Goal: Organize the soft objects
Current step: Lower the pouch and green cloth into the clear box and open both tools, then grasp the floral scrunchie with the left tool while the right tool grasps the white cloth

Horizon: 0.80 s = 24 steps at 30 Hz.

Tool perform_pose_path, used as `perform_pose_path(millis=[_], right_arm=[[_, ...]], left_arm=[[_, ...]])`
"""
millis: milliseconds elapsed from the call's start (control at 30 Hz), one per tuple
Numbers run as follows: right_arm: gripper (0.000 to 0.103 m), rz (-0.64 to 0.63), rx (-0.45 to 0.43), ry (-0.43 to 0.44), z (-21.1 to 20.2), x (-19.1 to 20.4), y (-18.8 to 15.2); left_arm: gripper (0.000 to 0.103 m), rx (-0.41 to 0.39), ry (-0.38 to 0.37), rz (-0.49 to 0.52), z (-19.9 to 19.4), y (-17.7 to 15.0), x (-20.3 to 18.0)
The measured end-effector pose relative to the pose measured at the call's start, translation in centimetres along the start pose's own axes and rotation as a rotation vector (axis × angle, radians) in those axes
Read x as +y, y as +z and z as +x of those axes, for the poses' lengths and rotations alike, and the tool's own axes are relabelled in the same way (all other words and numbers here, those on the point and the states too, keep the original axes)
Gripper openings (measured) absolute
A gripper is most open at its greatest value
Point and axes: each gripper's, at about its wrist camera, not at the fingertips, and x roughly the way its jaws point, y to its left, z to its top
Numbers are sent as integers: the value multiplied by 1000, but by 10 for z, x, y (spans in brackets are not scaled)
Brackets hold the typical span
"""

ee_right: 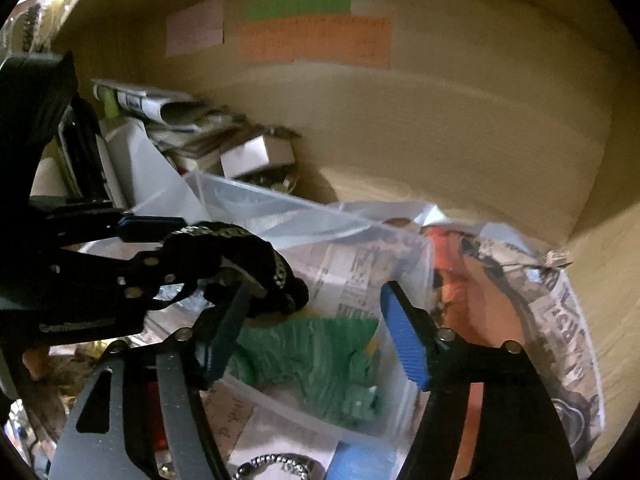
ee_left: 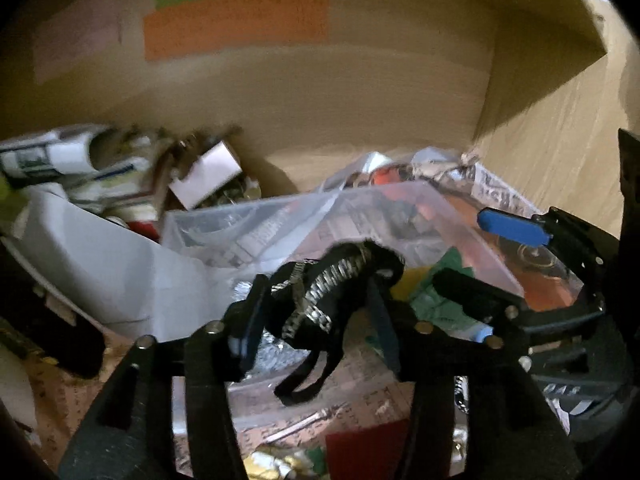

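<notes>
A black soft pouch with silver braid (ee_left: 332, 284) sits between the fingers of my left gripper (ee_left: 316, 292), its strap dangling below. The jaws stand apart around it and the pads do not clamp it. In the right wrist view the same pouch (ee_right: 240, 252) hangs from the left gripper (ee_right: 176, 244) and brushes my right gripper's left finger. My right gripper (ee_right: 316, 292) is open, with nothing between its blue pads (ee_right: 404, 340). Below both lies a clear plastic box (ee_right: 280, 204) with a green cloth (ee_right: 312, 352) inside. The right gripper (ee_left: 480, 256) also shows at the right of the left wrist view.
This is a wooden cupboard shelf with coloured paper notes (ee_right: 316, 40) on the back wall. Crumpled newspaper (ee_right: 560, 320) lines the box's right side. A white container (ee_left: 100, 248), folded papers and a small grey box (ee_right: 256, 152) crowd the left. A silver chain (ee_right: 276, 460) lies near the front.
</notes>
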Motion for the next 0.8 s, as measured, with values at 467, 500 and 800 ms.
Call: perform_pose_path(millis=[467, 500, 800], right_arm=[[83, 27, -125, 17, -71, 10, -20], [83, 31, -125, 21, -73, 12, -24], [83, 81, -73, 101, -79, 33, -64]], left_arm=[[89, -133, 73, -19, -81, -32, 23], [89, -123, 76, -20, -81, -37, 24], [89, -13, 84, -60, -77, -91, 34]])
